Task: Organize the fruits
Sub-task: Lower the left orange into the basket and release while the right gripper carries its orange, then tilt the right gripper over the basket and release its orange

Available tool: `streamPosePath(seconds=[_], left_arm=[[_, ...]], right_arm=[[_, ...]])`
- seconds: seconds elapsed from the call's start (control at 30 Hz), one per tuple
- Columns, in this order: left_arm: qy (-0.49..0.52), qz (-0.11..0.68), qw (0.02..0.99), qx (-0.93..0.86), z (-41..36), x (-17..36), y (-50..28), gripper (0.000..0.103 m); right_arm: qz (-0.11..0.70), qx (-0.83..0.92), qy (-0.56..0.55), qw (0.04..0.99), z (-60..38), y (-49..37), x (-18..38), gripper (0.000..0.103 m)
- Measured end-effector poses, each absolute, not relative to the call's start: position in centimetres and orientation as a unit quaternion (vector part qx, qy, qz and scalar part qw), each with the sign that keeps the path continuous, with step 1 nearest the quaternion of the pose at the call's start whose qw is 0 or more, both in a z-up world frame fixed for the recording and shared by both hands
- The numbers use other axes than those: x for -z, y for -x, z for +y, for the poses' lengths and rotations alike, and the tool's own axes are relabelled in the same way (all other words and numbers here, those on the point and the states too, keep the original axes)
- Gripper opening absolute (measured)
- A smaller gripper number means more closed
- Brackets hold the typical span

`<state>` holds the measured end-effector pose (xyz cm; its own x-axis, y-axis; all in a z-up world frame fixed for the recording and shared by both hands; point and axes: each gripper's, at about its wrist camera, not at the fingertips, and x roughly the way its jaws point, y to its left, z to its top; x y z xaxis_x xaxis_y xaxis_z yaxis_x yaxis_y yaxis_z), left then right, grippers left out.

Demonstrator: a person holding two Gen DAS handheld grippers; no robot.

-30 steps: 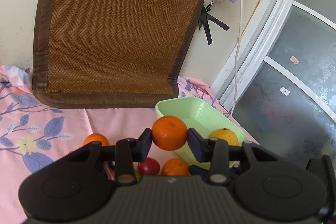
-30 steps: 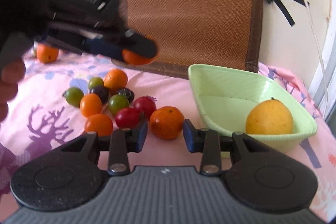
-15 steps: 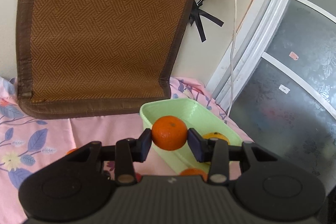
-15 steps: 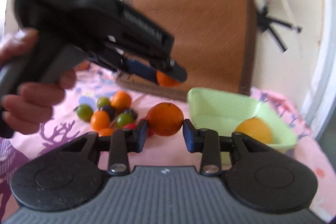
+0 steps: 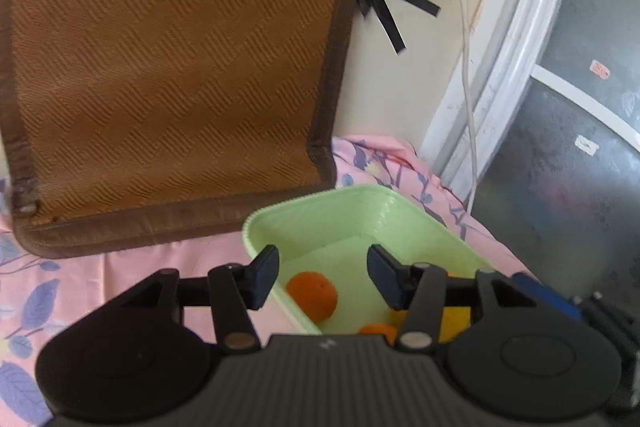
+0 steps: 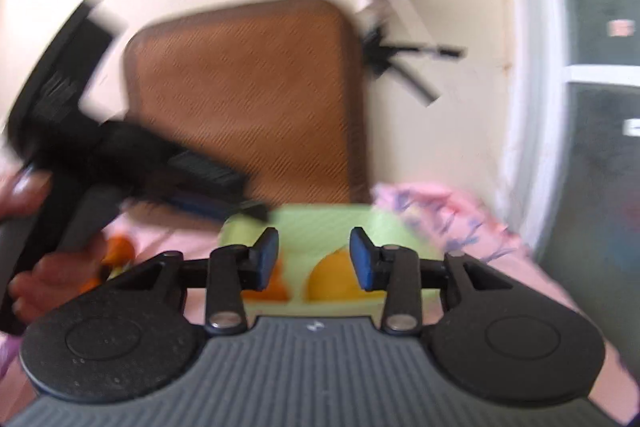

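The left tongs [image 5: 323,277] stood apart with nothing between them, poised over the near end of the green tray [image 5: 360,205]. Just below and between their pads lay an orange [image 5: 312,295] on the tray floor. A second orange [image 5: 376,331] sat nearer the body of the tool, to the right, touching a yellow fruit [image 5: 456,319] that was mostly hidden behind the right finger. The right tongs [image 6: 313,261] were apart too, empty, above the same tray [image 6: 384,227]; the view was blurred. Beyond their pads the yellow fruit [image 6: 332,277] showed in the tray, with an orange [image 6: 268,289] partly hidden behind the left pad. To the left of the right tongs a hand [image 6: 52,275] gripped the other tool, and a few small fruits [image 6: 116,255] lay on the pink cloth [image 5: 72,291] past it. Farther off, behind the tray, a brown mat [image 5: 168,67] leaned against the wall. To its right a white cable [image 5: 466,75] hung down beside a window frame [image 5: 516,39].
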<state>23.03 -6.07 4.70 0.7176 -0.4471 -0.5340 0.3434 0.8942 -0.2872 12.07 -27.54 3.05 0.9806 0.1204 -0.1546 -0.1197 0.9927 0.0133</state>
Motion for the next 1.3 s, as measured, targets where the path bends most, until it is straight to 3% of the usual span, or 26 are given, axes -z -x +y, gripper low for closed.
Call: streamPosePath(seconds=[0.07,0.23,0.33,0.37,0.4,0.43,0.47,0.9,1.0,1.03,1.2,1.3], left_arm=[[0.1,0.317,0.924,0.187,-5.3,-4.9,-22.4,0.05],[0.082,0.376,0.908,0.164,-7.1,-3.4,-21.4,0.05],[0.105,0.393,0.899,0.16,-7.2,-2.4,-21.3,0.041],[0.114,0.394,0.897,0.167,-7.2,-2.4,-21.2,0.033],[0.122,0.396,0.893,0.175,-7.2,-2.4,-21.1,0.021],[0.13,0.4,0.889,0.181,-7.3,-2.5,-21.0,0.019],[0.129,0.404,0.889,0.175,-7.5,-2.7,-21.1,0.018],[0.124,0.404,0.886,0.192,-7.6,-2.9,-11.6,0.017],[0.13,0.399,0.885,0.201,-7.4,-2.9,-8.8,0.018],[0.129,0.399,0.884,0.206,-7.3,-3.0,-8.2,0.019],[0.142,0.364,0.891,0.232,-4.4,-4.4,-5.3,0.022],[0.127,0.319,0.918,0.2,-0.1,-5.4,-3.0,0.022]], right_arm=[[0.082,-0.019,-0.052,0.995,-30.5,-13.7,-3.2,0.043],[0.211,-0.082,-0.261,0.938,-37.5,-20.6,-1.1,0.044],[0.265,-0.114,-0.296,0.91,-38.1,-22.6,-0.1,0.043],[0.287,-0.117,-0.299,0.903,-37.9,-23.1,0.2,0.041],[0.305,-0.113,-0.304,0.895,-37.7,-23.5,0.6,0.032],[0.32,-0.105,-0.31,0.889,-37.3,-23.2,1.0,0.021],[0.324,-0.098,-0.311,0.888,-37.0,-22.9,1.1,0.02],[0.298,-0.085,-0.268,0.912,-36.2,-10.7,0.3,0.022],[0.283,-0.082,-0.256,0.921,-35.6,-7.9,0.1,0.027],[0.274,-0.085,-0.25,0.925,-35.5,-7.5,0.0,0.034],[0.157,0.006,-0.168,0.973,-34.1,-3.8,-2.7,0.035],[0.105,-0.033,-0.137,0.984,-32.2,-1.8,-4.4,0.035]])
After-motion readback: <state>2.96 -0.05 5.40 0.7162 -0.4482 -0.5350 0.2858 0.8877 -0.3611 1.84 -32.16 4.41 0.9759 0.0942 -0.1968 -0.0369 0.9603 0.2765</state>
